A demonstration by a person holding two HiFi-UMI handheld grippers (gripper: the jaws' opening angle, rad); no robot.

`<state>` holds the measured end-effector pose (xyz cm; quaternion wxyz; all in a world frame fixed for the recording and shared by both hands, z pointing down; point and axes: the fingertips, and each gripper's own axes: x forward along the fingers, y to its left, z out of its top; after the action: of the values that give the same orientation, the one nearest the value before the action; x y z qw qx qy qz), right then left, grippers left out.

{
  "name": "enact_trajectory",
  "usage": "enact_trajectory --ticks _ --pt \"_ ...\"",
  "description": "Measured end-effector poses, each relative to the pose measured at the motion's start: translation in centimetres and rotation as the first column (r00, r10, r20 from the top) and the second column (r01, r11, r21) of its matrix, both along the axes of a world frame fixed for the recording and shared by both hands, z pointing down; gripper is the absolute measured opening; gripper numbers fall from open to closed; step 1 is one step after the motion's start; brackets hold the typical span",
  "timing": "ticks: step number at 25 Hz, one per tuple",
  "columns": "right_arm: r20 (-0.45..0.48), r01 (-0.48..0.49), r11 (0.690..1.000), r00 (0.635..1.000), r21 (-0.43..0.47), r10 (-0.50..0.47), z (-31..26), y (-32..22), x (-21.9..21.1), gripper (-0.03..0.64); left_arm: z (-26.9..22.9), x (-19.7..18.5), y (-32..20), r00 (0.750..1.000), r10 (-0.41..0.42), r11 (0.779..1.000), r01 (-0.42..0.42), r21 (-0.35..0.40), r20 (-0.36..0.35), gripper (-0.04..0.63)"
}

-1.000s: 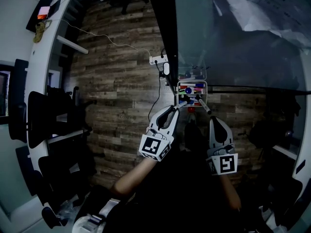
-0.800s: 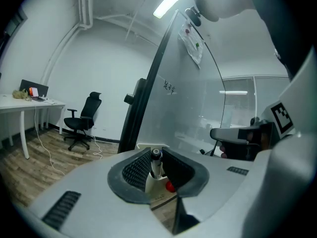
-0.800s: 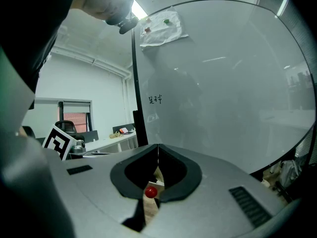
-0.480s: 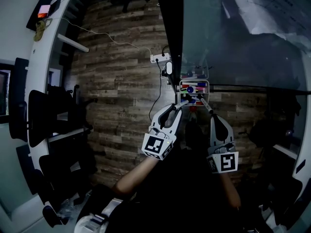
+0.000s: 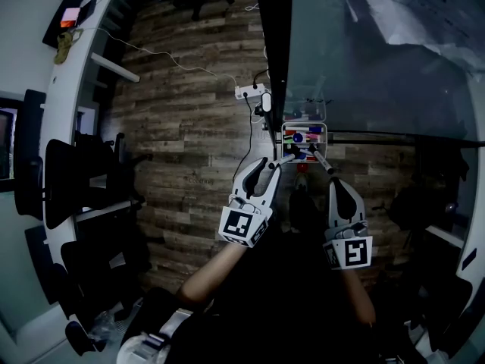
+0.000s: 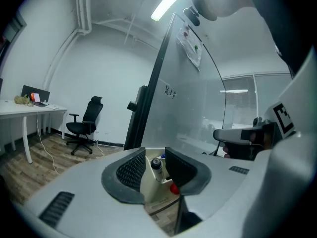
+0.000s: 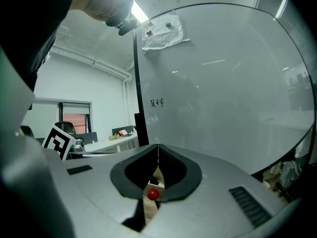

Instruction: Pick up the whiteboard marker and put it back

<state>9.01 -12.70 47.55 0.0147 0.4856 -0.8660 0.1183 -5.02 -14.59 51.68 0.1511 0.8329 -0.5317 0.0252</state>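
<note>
Evidently the release is the news. The left gripper (image 6: 154, 156) has just been opening its jaws, and they now stand wide with the whiteboard marker (image 6: 157, 170) upright between them. As far as its own view shows, neither pad presses on it. The marker stands dark cap up inside the cream holder (image 6: 148, 187), so I judge the putting back all but done; what remains is to draw the gripper clear without knocking the marker over.

The right gripper (image 7: 158, 155) has its jaws together with nothing between them. In its view a small red knob (image 7: 153, 194) shows at 6 o'clock, just under the jaw line.

Seen from the head, the left gripper reaches toward 1 o'clock and the right toward 11 o'clock, both converging on the holder at 12 o'clock, which hangs on the whiteboard (image 6: 198, 108) beyond.

Against the picture a second ago, both grippers sit in much the same place at the holder. The right one looks unchanged, and the left jaws' spread is the only real difference.
</note>
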Motion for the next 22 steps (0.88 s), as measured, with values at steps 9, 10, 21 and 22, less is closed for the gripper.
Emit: enact_trajectory --ticks 9,10,21,22 --pt "0.008 -0.009 1.000 1.000 0.022 0.009 -0.7 0.8 -0.1 0.014 -1.2 -0.8 0.9 1.000 -0.025 0.999 0.025 0.045 0.002 0.110" --pt "0.008 -0.009 1.000 1.000 0.025 0.008 -0.8 0.9 -0.1 0.014 -1.3 -0.8 1.0 1.000 -0.026 0.998 0.026 0.050 0.000 0.110" --pt "0.017 -0.012 0.999 1.000 0.051 0.011 -1.9 2.8 -0.6 0.014 -2.8 -1.0 3.3 1.000 -0.013 0.996 0.015 0.093 -0.023 0.008" --pt "0.018 -0.009 0.999 1.000 0.053 0.008 -2.0 3.1 -0.7 0.014 -2.9 -1.0 3.6 1.000 -0.010 0.996 0.012 0.093 -0.024 0.008"
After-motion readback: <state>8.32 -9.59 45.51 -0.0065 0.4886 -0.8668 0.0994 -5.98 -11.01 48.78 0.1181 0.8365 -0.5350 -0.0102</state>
